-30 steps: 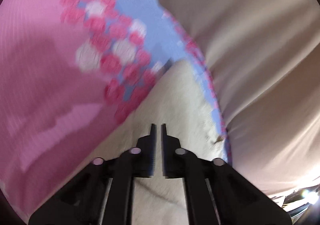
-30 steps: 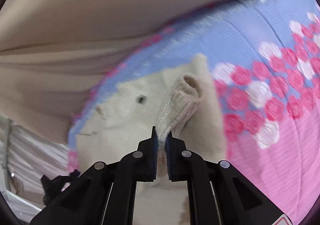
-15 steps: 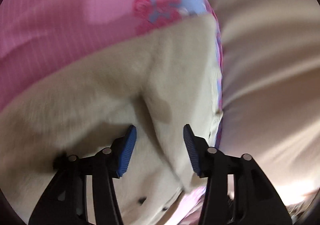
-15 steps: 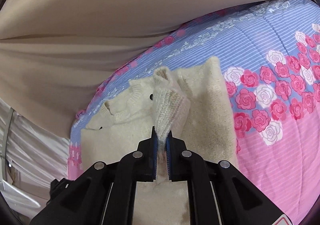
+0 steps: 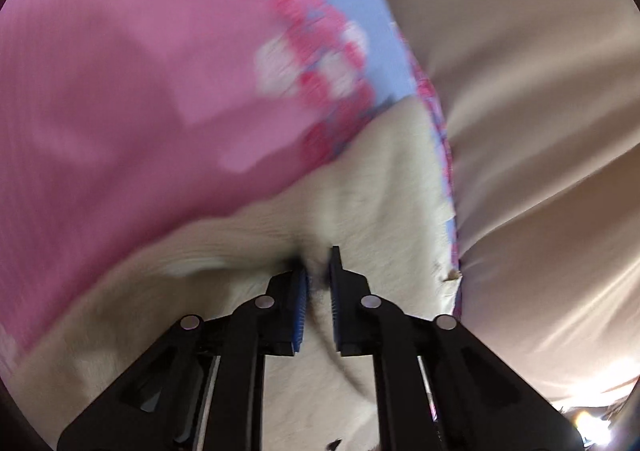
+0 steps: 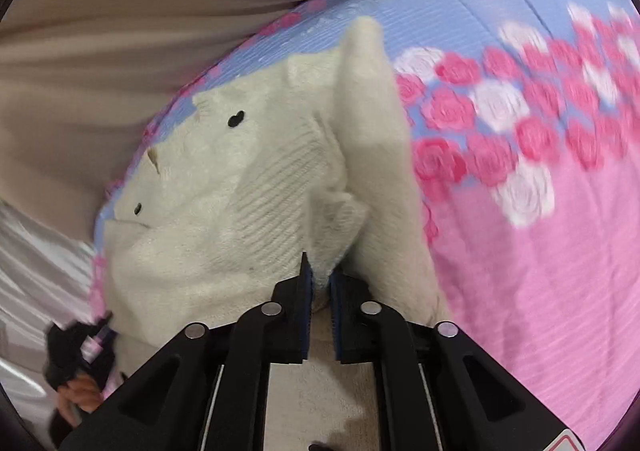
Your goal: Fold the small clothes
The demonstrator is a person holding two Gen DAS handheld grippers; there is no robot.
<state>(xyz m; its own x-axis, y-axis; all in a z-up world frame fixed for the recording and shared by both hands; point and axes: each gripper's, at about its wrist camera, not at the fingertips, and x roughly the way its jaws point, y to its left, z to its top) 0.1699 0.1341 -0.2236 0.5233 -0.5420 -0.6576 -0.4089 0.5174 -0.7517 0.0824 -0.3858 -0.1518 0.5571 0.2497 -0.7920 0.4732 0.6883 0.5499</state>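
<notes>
A small cream knit cardigan [image 6: 248, 187] with dark heart buttons lies on a pink and blue rose-print quilt [image 6: 540, 231]. My right gripper [image 6: 319, 271] is shut on the ribbed cuff of its sleeve [image 6: 288, 211], which is laid over the cardigan's body. In the left wrist view the cardigan [image 5: 380, 191] fills the lower middle. My left gripper [image 5: 318, 267] is shut on a pinch of its fuzzy cloth. The view is blurred.
A beige sheet [image 5: 540, 111] borders the quilt [image 5: 120, 91] on the right of the left wrist view and shows along the top of the right wrist view [image 6: 140, 11]. The left hand and its gripper [image 6: 76, 363] show at lower left.
My left gripper was open over the cardigan half a second ago and has closed on its cloth. My right gripper has carried the sleeve cuff down and across onto the cardigan's body.
</notes>
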